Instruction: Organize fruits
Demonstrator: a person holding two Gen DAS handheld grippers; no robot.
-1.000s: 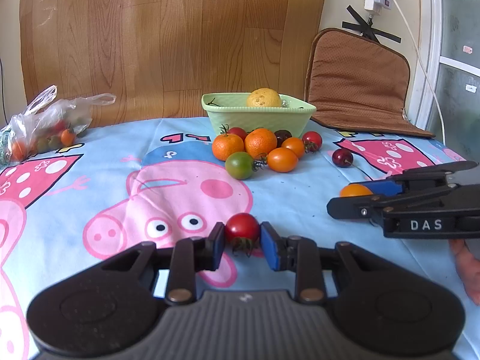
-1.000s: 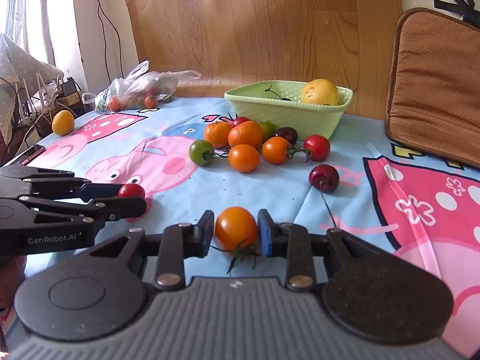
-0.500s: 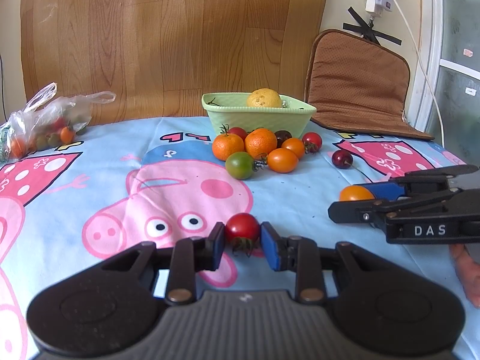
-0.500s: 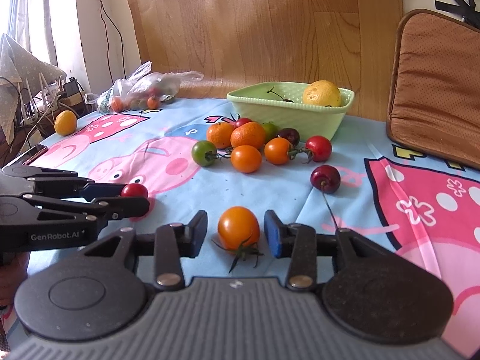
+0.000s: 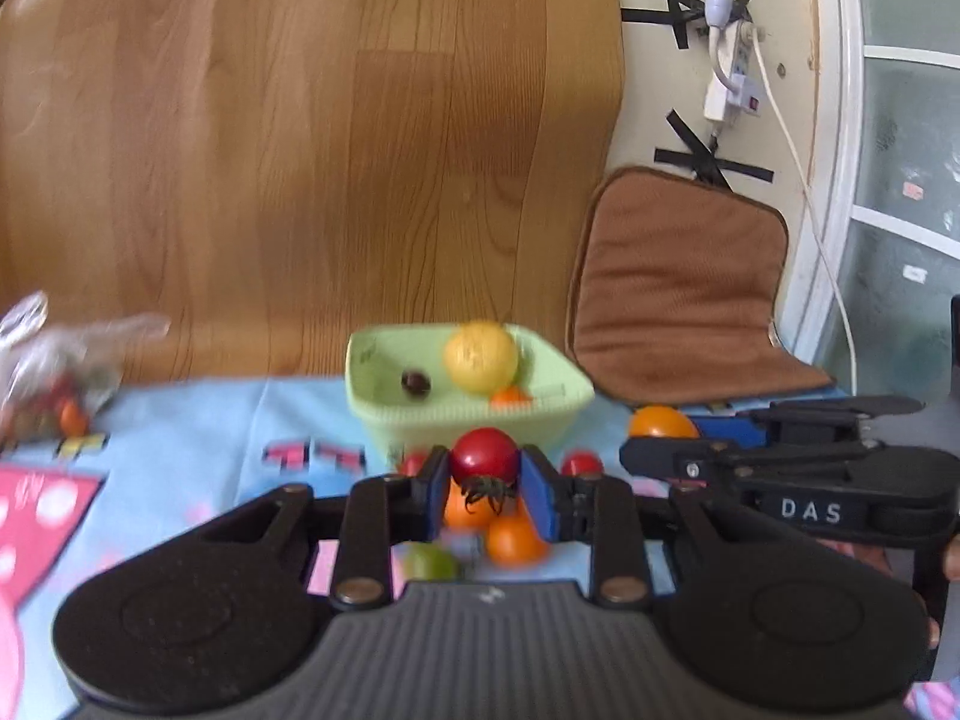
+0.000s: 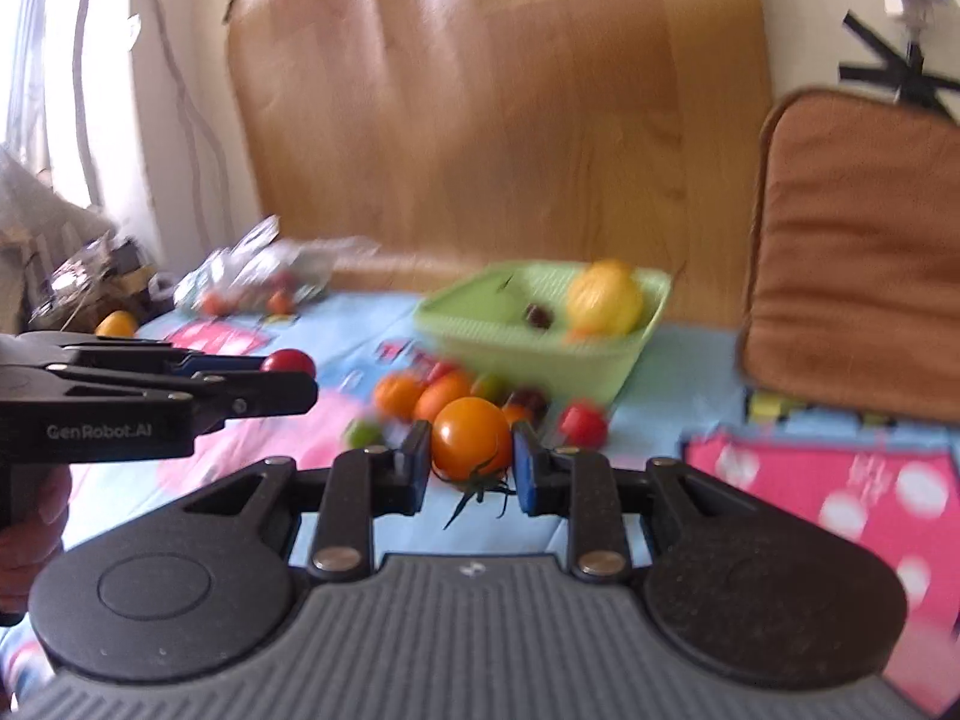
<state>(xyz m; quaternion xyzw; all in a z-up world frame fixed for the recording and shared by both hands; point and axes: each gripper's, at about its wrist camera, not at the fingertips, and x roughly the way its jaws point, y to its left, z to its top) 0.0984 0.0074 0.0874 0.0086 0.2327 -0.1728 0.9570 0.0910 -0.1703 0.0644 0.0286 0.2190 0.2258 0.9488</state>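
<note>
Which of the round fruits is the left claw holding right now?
The red tomato, pinched in the left claw with its green calyx hanging below; the right claw holds the orange tomato.

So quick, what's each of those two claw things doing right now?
Left gripper: closed on the red tomato.
Right gripper: jaws just closed on the orange tomato.

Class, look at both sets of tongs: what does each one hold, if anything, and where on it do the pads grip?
Left tongs: red tomato, pinched at its sides. Right tongs: orange tomato, also pinched at its sides.
</note>
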